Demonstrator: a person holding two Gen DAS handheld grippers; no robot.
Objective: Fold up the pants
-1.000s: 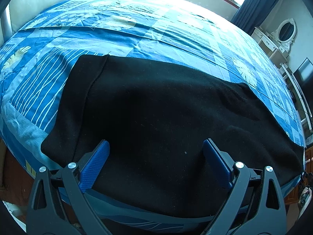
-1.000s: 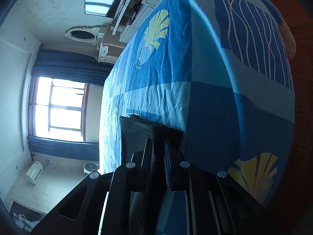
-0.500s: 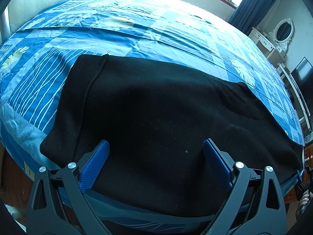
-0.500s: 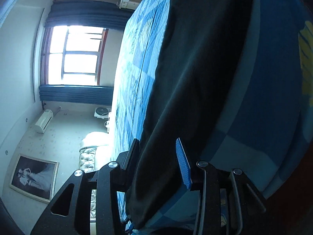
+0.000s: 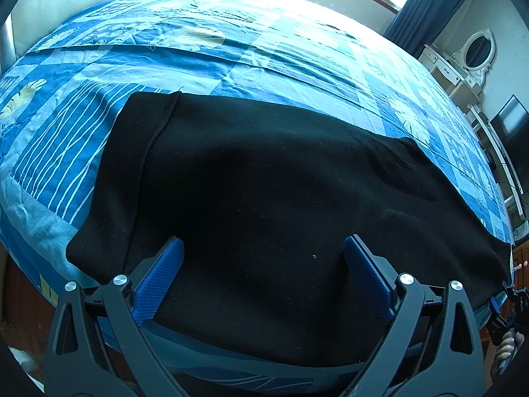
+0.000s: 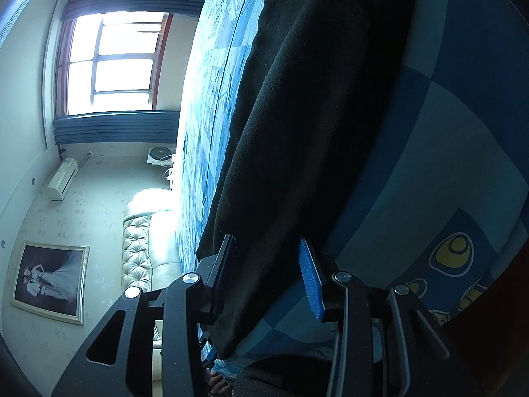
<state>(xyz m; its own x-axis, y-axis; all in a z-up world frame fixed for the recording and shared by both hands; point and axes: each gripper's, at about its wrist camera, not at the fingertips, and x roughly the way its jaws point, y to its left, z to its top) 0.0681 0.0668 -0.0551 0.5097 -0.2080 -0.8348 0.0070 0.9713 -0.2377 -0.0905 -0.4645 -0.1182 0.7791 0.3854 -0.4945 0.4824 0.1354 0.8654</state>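
Note:
Black pants (image 5: 264, 182) lie spread flat across the near part of a bed with a blue patterned sheet (image 5: 231, 49). My left gripper (image 5: 263, 274) is open just above the near edge of the pants, with blue pads (image 5: 158, 281) wide apart and empty. In the right wrist view, tilted sideways, my right gripper (image 6: 267, 274) is open with the edge of the pants (image 6: 314, 115) lying between its fingers. The right gripper also shows at the far right of the left wrist view (image 5: 506, 307), at the pants' end.
The bed's near edge drops off below both grippers. A white dresser with an oval mirror (image 5: 476, 53) and a dark screen (image 5: 515, 132) stand at the right. A padded headboard (image 6: 139, 251), a window (image 6: 112, 66) and a framed picture (image 6: 49, 278) show in the right wrist view.
My right gripper was shut on the pants' end a second ago; it has opened and the view has swung along the pants. The left gripper has barely moved.

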